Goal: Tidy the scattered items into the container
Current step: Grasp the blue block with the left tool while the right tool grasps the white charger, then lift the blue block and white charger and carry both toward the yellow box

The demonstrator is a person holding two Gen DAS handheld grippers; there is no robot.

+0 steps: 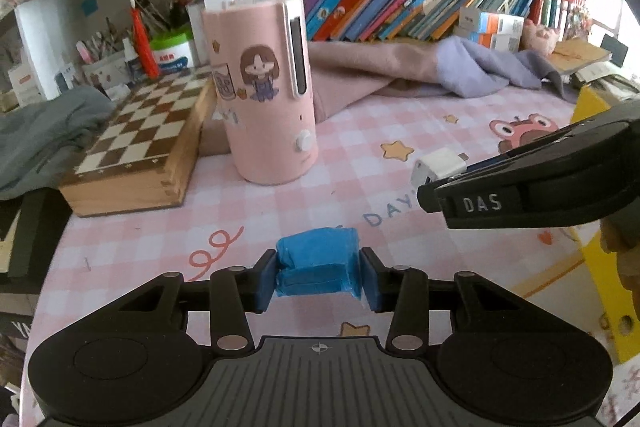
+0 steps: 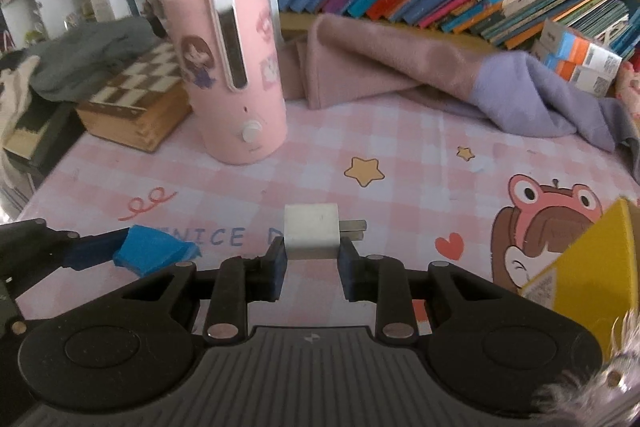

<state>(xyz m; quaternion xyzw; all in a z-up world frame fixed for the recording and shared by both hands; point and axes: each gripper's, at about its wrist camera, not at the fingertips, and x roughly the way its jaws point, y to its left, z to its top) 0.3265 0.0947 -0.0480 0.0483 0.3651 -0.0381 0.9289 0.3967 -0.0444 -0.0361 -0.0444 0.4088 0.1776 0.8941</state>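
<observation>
Left gripper [image 1: 319,273]: jaws clamped on blue block [image 1: 318,261], raised above pink checked mat [image 1: 360,131], in front of pink cylinder [image 1: 266,87].
Right gripper [image 2: 312,261]: jaws tight on white plug adapter [image 2: 311,235], right of blue block, prongs pointing right.
Yellow container [image 2: 588,259]: at mat's right edge, far right of cylinder.
Chessboard box [image 1: 140,143]: left of cylinder.

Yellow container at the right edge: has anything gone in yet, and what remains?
Done: nothing visibly inside the yellow cardboard container; its interior is hidden. In hand: left gripper clamps a blue-taped block; right gripper clamps a white plug adapter. Left: carry both over and release.
</observation>
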